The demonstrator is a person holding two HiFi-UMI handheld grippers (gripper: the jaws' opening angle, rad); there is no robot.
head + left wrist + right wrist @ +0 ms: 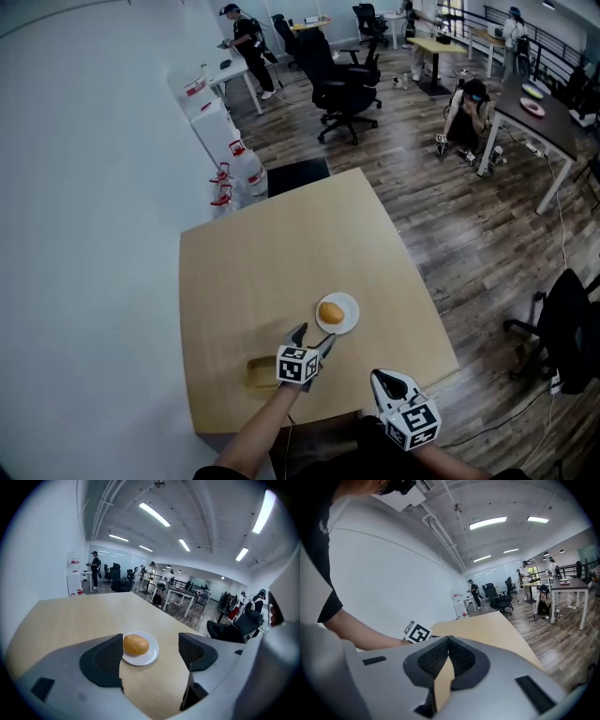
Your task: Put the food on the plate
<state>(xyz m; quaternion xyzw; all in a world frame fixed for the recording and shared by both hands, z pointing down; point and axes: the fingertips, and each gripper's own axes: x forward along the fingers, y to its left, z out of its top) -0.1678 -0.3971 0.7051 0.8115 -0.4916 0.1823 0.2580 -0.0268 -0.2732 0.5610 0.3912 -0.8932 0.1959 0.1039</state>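
Food (330,311) already sits on the plate (349,318), just ahead of the left hand-held gripper (314,337), wide open and empty. Right hand-held gripper (448,641) is pinched closed. Looks done.

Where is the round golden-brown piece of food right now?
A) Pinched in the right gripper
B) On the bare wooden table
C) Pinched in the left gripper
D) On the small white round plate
D: the golden-brown food sits on the white plate, in front of the left gripper's parted jaws, and the right gripper is closed on nothing.
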